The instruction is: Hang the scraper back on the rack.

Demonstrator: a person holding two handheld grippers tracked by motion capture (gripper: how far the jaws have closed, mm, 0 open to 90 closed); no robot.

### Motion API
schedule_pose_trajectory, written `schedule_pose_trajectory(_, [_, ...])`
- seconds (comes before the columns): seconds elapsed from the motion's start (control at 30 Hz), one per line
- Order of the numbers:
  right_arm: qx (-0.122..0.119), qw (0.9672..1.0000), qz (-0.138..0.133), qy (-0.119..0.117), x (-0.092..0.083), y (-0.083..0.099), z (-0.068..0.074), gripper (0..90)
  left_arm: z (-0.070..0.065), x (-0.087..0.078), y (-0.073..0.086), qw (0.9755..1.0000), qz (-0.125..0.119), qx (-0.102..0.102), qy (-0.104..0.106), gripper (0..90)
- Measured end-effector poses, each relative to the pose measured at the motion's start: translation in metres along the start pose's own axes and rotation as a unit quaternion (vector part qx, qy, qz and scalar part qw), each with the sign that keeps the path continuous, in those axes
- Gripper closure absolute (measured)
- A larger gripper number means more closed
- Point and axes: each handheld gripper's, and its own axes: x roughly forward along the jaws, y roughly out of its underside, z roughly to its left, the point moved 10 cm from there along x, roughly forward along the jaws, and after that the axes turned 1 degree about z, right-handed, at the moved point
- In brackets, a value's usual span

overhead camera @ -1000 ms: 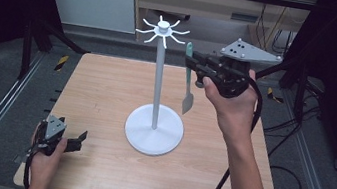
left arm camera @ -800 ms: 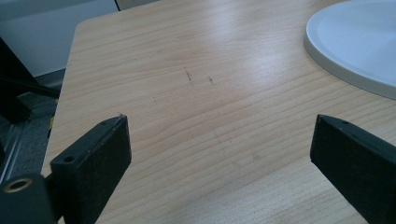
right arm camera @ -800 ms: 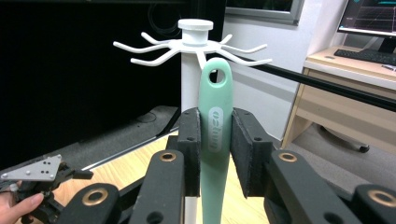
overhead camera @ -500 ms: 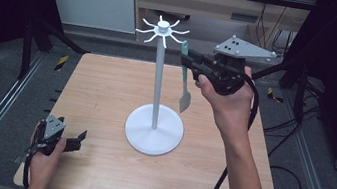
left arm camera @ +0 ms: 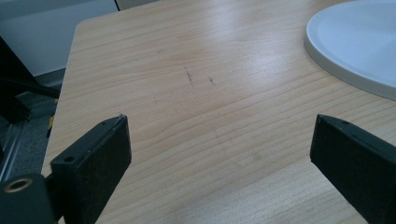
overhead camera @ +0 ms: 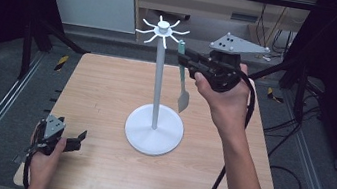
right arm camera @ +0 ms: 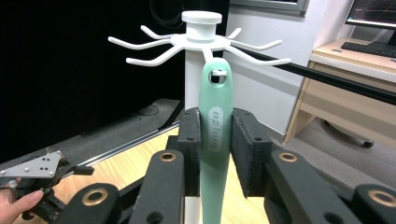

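Two grippers are in use. The right gripper (overhead camera: 189,61) is raised beside the top of the white hook stand (overhead camera: 154,122), its jaws pinching the handle of a green spatula (right arm camera: 215,140) that hangs blade-down above the table (overhead camera: 106,90). In the right gripper view the handle's hanging hole (right arm camera: 217,75) appears to sit on, or just at, one hook prong (right arm camera: 212,60). Judged step: hanging the utensil. Next move calls for confirming the hole is seated, then releasing. White lettering runs along the handle; it cannot be read reliably. The left gripper (overhead camera: 76,140) rests low on the table, jaws spread, empty.
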Motion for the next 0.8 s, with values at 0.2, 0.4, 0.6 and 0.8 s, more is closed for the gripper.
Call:
schedule_pose_trajectory(0.2, [0.001,1.0000,-0.001,0.000,0.0010,-0.0005,-0.0004,74.1,-0.0003,0.0006,-0.0001,1.0000,0.000,0.000,0.001,4.9])
schedule_pose_trajectory(0.4, [0.003,1.0000,-0.002,0.000,0.0043,-0.0008,0.0008,74.0,-0.0010,0.0004,-0.0008,1.0000,-0.002,0.002,0.002,4.9])
schedule_pose_trajectory(0.6, [-0.002,1.0000,0.000,0.003,0.0064,-0.0002,0.0020,74.0,-0.0006,0.0008,-0.0001,1.0000,0.000,0.002,0.001,4.9])
schedule_pose_trajectory(0.8, [-0.002,1.0000,-0.003,0.007,0.0057,0.0007,0.0016,73.9,-0.0007,0.0006,0.0000,1.0000,0.001,0.002,0.001,4.9])
